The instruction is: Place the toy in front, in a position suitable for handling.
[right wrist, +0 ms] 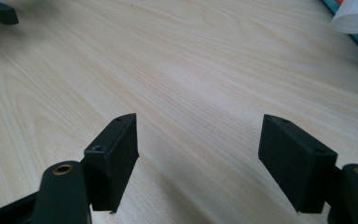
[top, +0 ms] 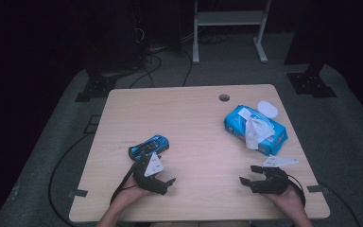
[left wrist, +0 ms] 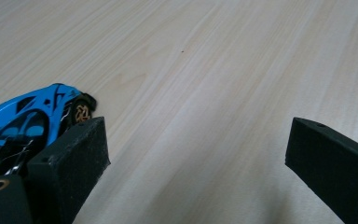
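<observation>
A blue toy car (top: 148,145) lies on the wooden table (top: 194,118), left of centre. Just in front of it, my left gripper (top: 156,171) is open with nothing between its jaws. In the left gripper view the car (left wrist: 28,119) lies just outside the left jaw, and bare wood shows between the pads of the gripper (left wrist: 196,135). Near the front right edge my right gripper (top: 249,174) rests open and empty. Its own view has plain tabletop between the pads of the gripper (right wrist: 198,126).
A blue pack of wet wipes (top: 255,130) with a white wipe pulled out lies at the right, its edge in the right gripper view (right wrist: 354,18). A round white lid (top: 267,109) sits behind it. A cable hole (top: 224,98) is near the far edge.
</observation>
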Available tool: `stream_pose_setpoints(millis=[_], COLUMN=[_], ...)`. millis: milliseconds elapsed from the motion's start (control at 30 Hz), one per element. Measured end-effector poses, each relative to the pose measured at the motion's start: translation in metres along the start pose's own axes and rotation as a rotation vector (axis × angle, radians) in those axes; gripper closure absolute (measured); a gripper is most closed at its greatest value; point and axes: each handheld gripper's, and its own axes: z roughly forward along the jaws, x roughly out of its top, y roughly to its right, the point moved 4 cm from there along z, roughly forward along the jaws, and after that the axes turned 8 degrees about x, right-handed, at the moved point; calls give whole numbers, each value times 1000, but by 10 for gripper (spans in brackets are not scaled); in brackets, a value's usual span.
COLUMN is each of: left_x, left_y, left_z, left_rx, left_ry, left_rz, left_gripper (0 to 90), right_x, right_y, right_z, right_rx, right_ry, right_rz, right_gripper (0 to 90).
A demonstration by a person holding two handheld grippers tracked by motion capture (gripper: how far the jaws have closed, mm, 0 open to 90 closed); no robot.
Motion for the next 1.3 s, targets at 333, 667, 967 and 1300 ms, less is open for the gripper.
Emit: stream_pose_setpoints(millis=[333,667,967,1300], left_x=[6,10,6,11], left_y=[-13,-53,-85,-99], left_z=[-6,-9,-6,12], left_rx=[46,91,52,-21], left_ry=[15,-6,-106,-224], left_rz=[-6,-15,4,82], left_gripper=[52,35,37,42], right_x=[2,3,4,6], right_y=[-2,-11,-13,-17], right_z=[-1,3,7,6], right_rx=[-10,-2,8,18], right_ry=[7,-10,-29,-26], right_rz=[4,-17,-23,-28], right_gripper=[275,275,275,275])
